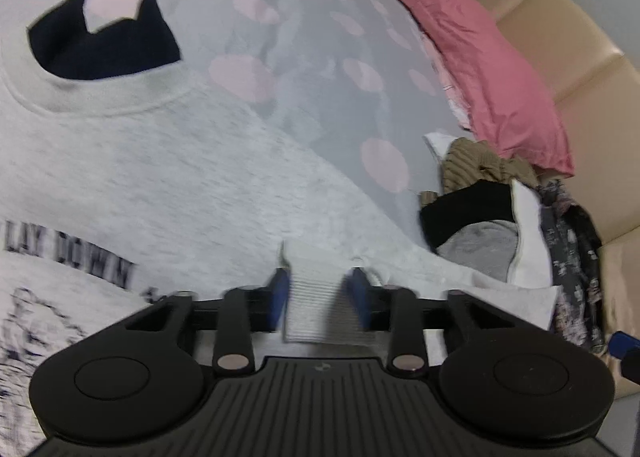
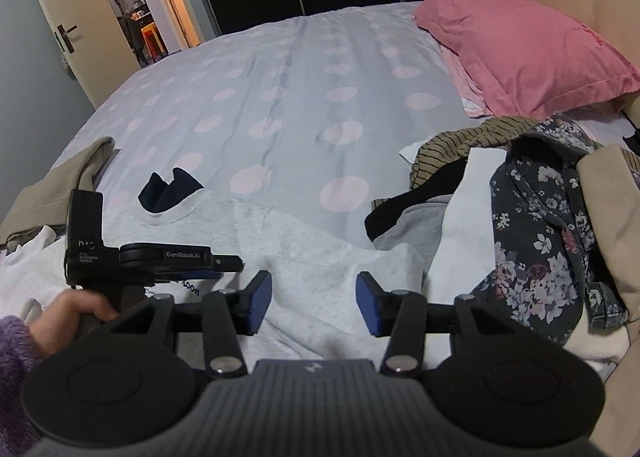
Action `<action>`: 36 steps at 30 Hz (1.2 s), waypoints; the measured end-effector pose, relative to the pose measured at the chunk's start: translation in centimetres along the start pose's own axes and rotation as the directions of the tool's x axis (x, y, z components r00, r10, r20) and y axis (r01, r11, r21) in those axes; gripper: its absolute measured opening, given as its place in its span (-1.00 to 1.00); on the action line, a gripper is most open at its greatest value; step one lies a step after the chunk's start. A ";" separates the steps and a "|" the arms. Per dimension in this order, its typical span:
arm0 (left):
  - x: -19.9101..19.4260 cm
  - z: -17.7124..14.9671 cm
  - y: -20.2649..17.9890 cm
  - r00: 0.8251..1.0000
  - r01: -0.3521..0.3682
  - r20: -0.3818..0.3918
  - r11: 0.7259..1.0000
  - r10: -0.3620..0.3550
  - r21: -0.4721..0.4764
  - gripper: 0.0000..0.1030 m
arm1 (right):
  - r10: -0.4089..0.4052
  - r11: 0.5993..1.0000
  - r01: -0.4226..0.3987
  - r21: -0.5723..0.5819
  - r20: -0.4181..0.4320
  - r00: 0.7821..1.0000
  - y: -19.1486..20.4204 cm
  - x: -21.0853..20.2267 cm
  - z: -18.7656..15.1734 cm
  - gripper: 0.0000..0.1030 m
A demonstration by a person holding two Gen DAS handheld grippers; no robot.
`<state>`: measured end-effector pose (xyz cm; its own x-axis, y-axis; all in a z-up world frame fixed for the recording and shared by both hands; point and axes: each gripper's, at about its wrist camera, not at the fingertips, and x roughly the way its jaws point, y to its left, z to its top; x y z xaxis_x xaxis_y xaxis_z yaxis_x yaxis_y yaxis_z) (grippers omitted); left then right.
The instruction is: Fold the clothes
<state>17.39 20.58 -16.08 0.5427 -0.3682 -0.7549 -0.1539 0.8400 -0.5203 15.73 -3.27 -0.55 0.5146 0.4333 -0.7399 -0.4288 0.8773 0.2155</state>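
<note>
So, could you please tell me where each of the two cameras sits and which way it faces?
Left wrist: rides on the left tongs, low over the pale grey printed sweatshirt, facing up the bed; a ribbed cuff lies between its blue pads.
Right wrist: rides on the open right tongs, higher, facing across the dotted grey bedspread toward the doorway; the person's left hand and left tongs show.
Shared: sweatshirt, bedspread, pink pillow, heap of mixed clothes.

Sweatshirt (image 2: pixel 304 257) on bed (image 2: pixel 280 97), seemingly flat
</note>
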 end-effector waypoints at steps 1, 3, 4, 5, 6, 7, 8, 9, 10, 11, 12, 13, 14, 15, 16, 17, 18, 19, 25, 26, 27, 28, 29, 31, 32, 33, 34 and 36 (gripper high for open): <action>-0.1 -0.1 -0.2 1.000 -0.009 0.014 1.000 0.009 0.001 -0.91 | -0.004 1.000 0.004 0.006 -0.003 1.000 -0.3 0.2 0.0 -0.02; -0.9 0.2 -0.6 0.999 -0.013 0.044 1.000 0.012 0.020 -0.95 | -0.019 1.000 0.019 0.017 -0.011 1.000 -0.8 0.5 0.0 -0.02; -1.4 0.4 -0.8 0.998 -0.013 0.060 0.999 0.012 0.029 -0.96 | -0.027 0.999 0.027 0.022 -0.016 1.000 -1.0 0.7 0.0 -0.02; -2.4 0.9 -1.2 0.997 -0.004 0.080 1.000 0.001 0.031 -0.97 | -0.034 0.999 0.035 0.028 -0.020 0.999 -1.3 0.8 0.0 -0.02; -3.6 1.4 -1.7 0.995 0.020 0.100 0.999 -0.023 0.038 -0.98 | -0.039 0.999 0.039 0.034 -0.024 0.999 -1.4 0.9 -0.1 -0.02; -4.8 1.9 -2.3 0.992 0.042 0.121 0.998 -0.047 0.047 -0.98 | -0.042 0.998 0.044 0.040 -0.027 0.999 -1.6 0.9 -0.1 -0.02; -6.4 2.6 -3.2 0.987 0.057 0.146 0.996 -0.067 0.073 -0.98 | -0.042 0.998 0.043 0.043 -0.029 0.999 -1.7 0.9 -0.2 -0.02; -8.0 3.1 -4.1 0.982 0.064 0.173 0.993 -0.081 0.100 -0.98 | -0.041 0.998 0.042 0.041 -0.029 0.999 -1.6 0.9 -0.2 -0.02; -9.6 3.6 -5.0 0.975 0.070 0.200 0.989 -0.095 0.127 -0.98 | -0.043 0.998 0.044 0.039 -0.030 0.999 -1.5 1.0 -0.3 -0.02; -11.4 4.1 -5.9 0.967 0.077 0.229 0.986 -0.110 0.148 -0.98 | -0.049 0.998 0.050 0.038 -0.027 0.998 -1.4 1.0 -0.3 -0.02; -13.0 4.6 -6.6 0.961 0.077 0.250 0.984 -0.116 0.161 -0.98 | -0.055 0.998 0.056 0.037 -0.025 0.998 -1.3 1.0 -0.2 -0.02; -14.6 5.1 -7.3 0.955 0.077 0.269 0.982 -0.122 0.174 -0.98 | -0.060 0.997 0.060 0.039 -0.018 0.998 -1.3 1.0 -0.2 -0.02; -16.2 5.5 -7.9 0.950 0.068 0.287 0.979 -0.122 0.191 -0.98 | -0.065 0.997 0.065 0.043 -0.010 0.998 -1.3 0.9 -0.1 -0.02; -17.7 5.8 -8.5 0.946 0.050 0.304 0.977 -0.112 0.206 -0.98 | -0.069 0.996 0.069 0.047 -0.004 0.998 -1.3 0.9 -0.1 -0.02; -19.1 6.1 -8.8 0.943 0.030 0.319 0.975 -0.100 0.218 -0.98 | -0.074 0.996 0.074 0.050 0.000 0.997 -1.3 0.8 0.0 -0.02; -20.5 6.3 -9.1 0.939 0.011 0.333 0.973 -0.089 0.229 -0.98 | -0.075 0.996 0.075 0.053 0.002 0.997 -1.3 0.8 0.1 -0.02; -21.8 6.4 -9.1 0.935 -0.005 0.345 0.973 -0.077 0.231 -0.98 | -0.075 0.996 0.075 0.054 0.003 0.997 -1.2 0.9 0.2 -0.02; -23.1 6.6 -9.0 0.932 -0.022 0.357 0.972 -0.065 0.233 -0.98 | -0.075 0.996 0.075 0.055 0.003 0.997 -1.0 1.0 0.3 -0.02; -28.8 7.1 -6.6 0.906 -0.135 0.422 0.969 0.035 0.208 -0.98 | -0.071 0.997 0.071 0.042 -0.012 0.997 -0.2 2.2 0.4 -0.02; -29.2 7.3 -5.5 0.902 -0.157 0.427 0.969 0.063 0.190 -0.98 | -0.067 0.997 0.067 0.039 -0.018 0.998 0.0 2.6 0.3 -0.02; -29.7 7.5 -4.4 0.898 -0.179 0.430 0.969 0.090 0.170 -0.98 | -0.063 0.997 0.064 0.036 -0.024 0.998 0.2 2.9 0.3 -0.02; -29.7 7.6 -3.0 0.897 -0.202 0.425 0.968 0.122 0.149 -0.98 | -0.059 0.998 0.060 0.032 -0.030 0.998 0.3 3.2 0.2 -0.03; -29.7 7.7 -1.6 0.895 -0.225 0.419 0.966 0.153 0.127 -0.98 | -0.055 0.998 0.056 0.029 -0.036 0.998 0.5 3.6 0.1 -0.03; -29.3 7.9 1.2 0.893 -0.268 0.397 0.959 0.213 0.088 -0.98 | -0.044 0.999 0.045 0.024 -0.056 0.997 0.7 4.4 -0.2 -0.06; -28.8 7.9 2.6 0.895 -0.282 0.380 0.957 0.235 0.072 -0.98 | -0.039 0.999 0.041 0.021 -0.069 0.997 0.8 4.9 -0.4 -0.07; -28.3 7.8 4.1 0.898 -0.289 0.362 0.956 0.249 0.058 -0.98 | -0.032 0.999 0.034 0.018 -0.083 0.996 1.0 5.3 -0.7 -0.09; -27.7 7.7 5.6 0.901 -0.295 0.344 0.955 0.263 0.042 -0.98 | -0.025 1.000 0.026 0.012 -0.096 0.995 1.2 5.8 -0.9 -0.12; -26.3 7.1 8.6 0.901 -0.304 0.324 0.953 0.288 -0.003 -0.97 | -0.012 1.000 0.010 -0.019 -0.128 0.992 1.9 6.8 -1.5 -0.13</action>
<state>7.66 40.39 2.17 0.7121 0.0395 -0.7009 -0.3138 0.9111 -0.2675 17.35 1.02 -6.15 0.4206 0.3924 -0.8180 -0.4376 0.8775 0.1960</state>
